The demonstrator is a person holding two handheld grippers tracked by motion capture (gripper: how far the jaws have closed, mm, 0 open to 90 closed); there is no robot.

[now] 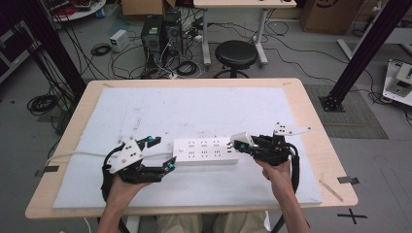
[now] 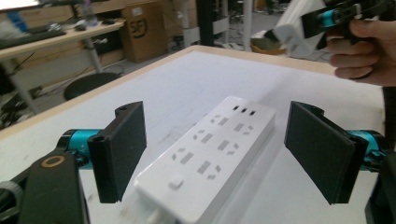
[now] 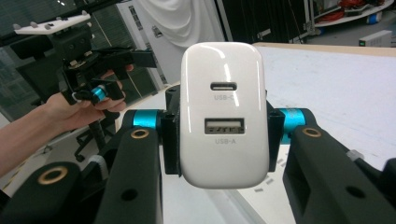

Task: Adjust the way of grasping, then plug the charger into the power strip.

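A white power strip lies across the middle of the white mat, its cord running off to the left. My left gripper is open, its two black pads standing on either side of the strip's left end without touching it. My right gripper is shut on a white USB charger, which it holds just above the strip's right end. The charger's face with a USB-C and a USB-A port is turned toward the right gripper's camera. The left gripper and its hand appear at the left of the right gripper view.
The white mat covers most of the wooden table. A black stool stands beyond the far edge, with cables and computer boxes on the floor. Black frame posts rise at both sides.
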